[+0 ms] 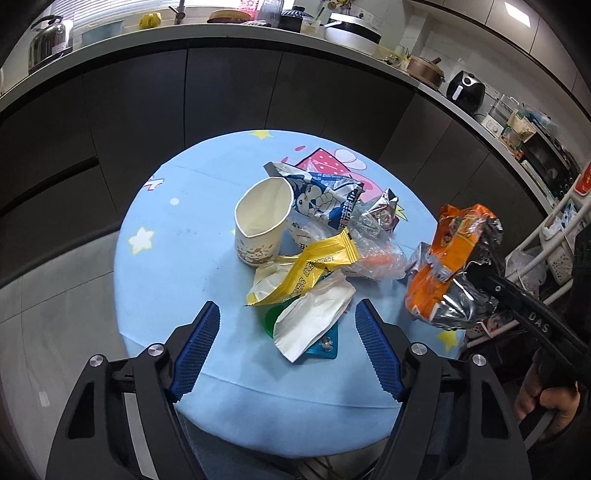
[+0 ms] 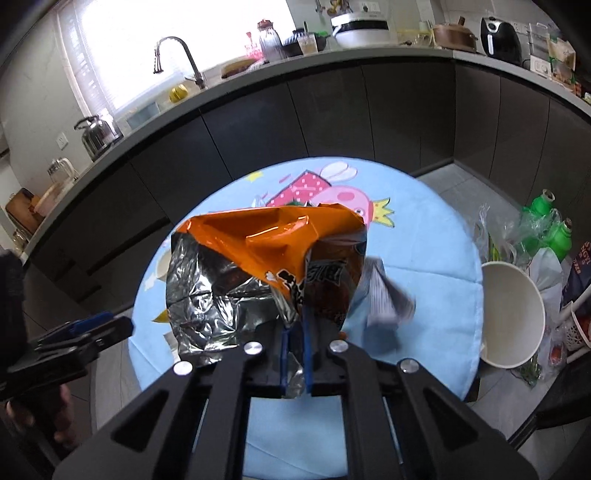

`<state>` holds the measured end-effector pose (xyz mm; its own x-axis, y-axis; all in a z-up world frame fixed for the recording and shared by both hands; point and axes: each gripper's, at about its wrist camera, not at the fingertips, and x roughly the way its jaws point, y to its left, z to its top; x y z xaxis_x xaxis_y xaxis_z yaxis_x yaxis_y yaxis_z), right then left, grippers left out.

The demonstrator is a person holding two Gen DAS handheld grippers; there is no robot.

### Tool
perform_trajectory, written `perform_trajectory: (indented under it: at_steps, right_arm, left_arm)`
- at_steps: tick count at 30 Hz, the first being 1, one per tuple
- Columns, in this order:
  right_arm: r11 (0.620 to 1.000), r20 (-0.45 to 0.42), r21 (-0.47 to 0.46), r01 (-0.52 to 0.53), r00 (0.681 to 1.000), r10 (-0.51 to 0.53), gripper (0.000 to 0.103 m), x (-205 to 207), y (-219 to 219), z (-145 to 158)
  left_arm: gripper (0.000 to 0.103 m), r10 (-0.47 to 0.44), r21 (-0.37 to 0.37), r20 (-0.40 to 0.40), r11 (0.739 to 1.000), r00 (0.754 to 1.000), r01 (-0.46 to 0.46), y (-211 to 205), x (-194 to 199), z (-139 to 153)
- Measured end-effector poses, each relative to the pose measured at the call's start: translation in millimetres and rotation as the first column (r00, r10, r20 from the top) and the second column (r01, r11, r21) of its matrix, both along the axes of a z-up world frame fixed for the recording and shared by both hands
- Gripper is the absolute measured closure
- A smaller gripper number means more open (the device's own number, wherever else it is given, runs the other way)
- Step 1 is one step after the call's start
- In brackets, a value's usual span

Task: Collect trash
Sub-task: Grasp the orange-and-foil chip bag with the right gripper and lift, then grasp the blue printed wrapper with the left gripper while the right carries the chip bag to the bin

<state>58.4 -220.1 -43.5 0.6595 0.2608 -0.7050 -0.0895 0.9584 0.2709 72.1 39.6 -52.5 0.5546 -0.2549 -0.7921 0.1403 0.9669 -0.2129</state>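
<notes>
My right gripper (image 2: 295,332) is shut on an orange and silver snack bag (image 2: 266,266) and holds it above the round blue table (image 2: 424,295). In the left wrist view the same bag (image 1: 448,258) hangs at the table's right edge, with the right gripper (image 1: 476,266) behind it. My left gripper (image 1: 286,321) is open and empty, just short of a white paper wrapper (image 1: 314,317). Beyond it lie a yellow wrapper (image 1: 314,266), a paper cup (image 1: 260,221), a blue and white bag (image 1: 321,195), clear plastic (image 1: 373,251) and a silver wrapper (image 1: 384,210).
A white bin (image 2: 513,314) stands on the floor right of the table, beside green bottles (image 2: 550,225) and plastic bags. A dark cabinet and a kitchen counter (image 1: 221,33) with a kettle and pots run behind the table (image 1: 166,229). A white rack (image 1: 554,236) stands at the right.
</notes>
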Motion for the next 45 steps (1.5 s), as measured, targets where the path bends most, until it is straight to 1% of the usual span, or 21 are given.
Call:
perform_trajectory:
  at_steps: [2, 5, 6, 8, 10, 12, 14, 16, 19, 20, 21, 23, 25, 27, 31, 34, 36, 38, 41, 43, 45]
  right_arm:
    - [1.0, 0.045, -0.001, 0.007, 0.999, -0.007, 0.096, -8.5, -7.2, 14.4]
    - [1.0, 0.093, -0.018, 0.021, 0.995, -0.019, 0.095, -13.0, -15.3, 30.7]
    - [1.0, 0.102, -0.011, 0.029, 0.994, -0.028, 0.095, -13.2, -19.6, 33.6]
    - [0.999, 0.11, 0.005, 0.046, 0.993, -0.046, 0.095, -12.4, -26.8, 37.1]
    - [0.998, 0.109, 0.008, 0.057, 0.992, -0.057, 0.095, -13.2, -32.1, 36.8]
    - [0.998, 0.105, 0.014, 0.063, 0.992, -0.065, 0.095, -13.4, -35.1, 36.1]
    - [0.997, 0.104, 0.018, 0.072, 0.992, -0.073, 0.095, -14.6, -39.5, 35.3]
    - [0.996, 0.103, 0.027, 0.083, 0.991, -0.085, 0.095, -16.0, -43.2, 35.1]
    - [0.994, 0.096, 0.04, 0.101, 0.99, -0.104, 0.095, -16.7, -49.3, 33.7]
    - [0.994, 0.096, 0.045, 0.104, 0.99, -0.108, 0.095, -16.6, -50.8, 33.1]
    - [0.993, 0.095, 0.049, 0.107, 0.989, -0.112, 0.095, -16.6, -51.6, 32.8]
    - [0.992, 0.094, 0.056, 0.109, 0.989, -0.114, 0.095, -16.9, -51.8, 32.2]
    - [0.992, 0.097, 0.058, 0.111, 0.988, -0.117, 0.095, -18.3, -53.1, 33.0]
    - [0.991, 0.107, 0.061, 0.116, 0.987, -0.122, 0.095, -20.9, -56.3, 35.3]
    - [0.988, 0.138, 0.068, 0.139, 0.979, -0.148, 0.095, -26.4, -66.5, 43.8]
    - [0.982, 0.17, 0.095, 0.163, 0.97, -0.177, 0.095, -33.8, -83.6, 50.1]
    - [0.975, 0.179, 0.109, 0.191, 0.961, -0.209, 0.095, -38.6, -100.5, 52.1]
    - [0.966, 0.178, 0.12, 0.23, 0.952, -0.249, 0.095, -43.2, -118.5, 52.6]
    - [0.946, 0.155, 0.12, 0.303, 0.935, -0.319, 0.095, -50.3, -150.1, 43.9]
    - [0.93, 0.125, 0.14, 0.34, 0.926, -0.357, 0.095, -52.9, -173.1, 31.0]
    - [0.911, 0.081, 0.14, 0.388, 0.912, -0.401, 0.095, -54.0, -196.2, 11.1]
  left_arm:
    - [0.032, -0.021, 0.005, 0.005, 1.0, 1.0, 0.02, -5.1, 10.3, 4.5]
    - [0.031, -0.038, 0.015, 0.046, 0.999, 0.998, 0.037, -14.0, 32.8, 22.6]
    - [0.031, -0.051, 0.017, 0.058, 0.999, 0.997, 0.05, -18.9, 41.0, 28.4]
    - [0.031, -0.081, 0.042, 0.073, 0.996, 0.994, 0.079, -34.2, 58.8, 36.1]
    - [0.033, -0.133, 0.097, 0.073, 0.987, 0.988, 0.125, -58.2, 77.0, 35.1]
    - [0.049, -0.182, 0.164, 0.047, 0.971, 0.982, 0.173, -83.5, 94.0, 25.1]
    - [0.051, -0.206, 0.232, 0.017, 0.953, 0.978, 0.196, -102.8, 109.7, 11.8]
    - [0.056, -0.21, 0.291, -0.005, 0.935, 0.978, 0.202, -114.3, 120.5, -1.2]
    - [0.057, -0.221, 0.323, -0.042, 0.92, 0.974, 0.222, -122.0, 132.5, -15.9]
    - [0.063, -0.222, 0.331, -0.051, 0.916, 0.974, 0.226, -124.5, 136.4, -19.0]
    - [0.078, -0.223, 0.331, -0.062, 0.915, 0.973, 0.23, -124.6, 140.2, -22.1]
    - [0.099, -0.229, 0.307, -0.096, 0.919, 0.969, 0.248, -124.5, 146.8, -27.5]
    - [0.1, -0.23, 0.292, -0.095, 0.924, 0.969, 0.248, -120.7, 144.5, -26.0]
    - [0.1, -0.243, 0.244, -0.078, 0.936, 0.967, 0.255, -115.6, 138.2, -13.6]
    - [0.1, -0.272, 0.159, -0.007, 0.95, 0.962, 0.27, -106.1, 117.0, 27.8]
    - [0.1, -0.287, 0.134, 0.053, 0.951, 0.956, 0.278, -105.6, 102.2, 58.0]
    - [0.1, -0.304, 0.085, 0.083, 0.951, 0.949, 0.297, -105.9, 94.5, 75.9]
    - [0.1, -0.324, 0.023, 0.099, 0.946, 0.941, 0.323, -107.2, 89.3, 88.3]
    - [0.1, -0.356, -0.028, 0.129, 0.932, 0.926, 0.362, -117.7, 80.2, 103.9]
    - [0.1, -0.397, -0.056, 0.134, 0.912, 0.908, 0.407, -133.7, 74.2, 108.6]
    - [0.1, -0.445, -0.07, 0.146, 0.886, 0.884, 0.458, -156.5, 67.6, 110.4]
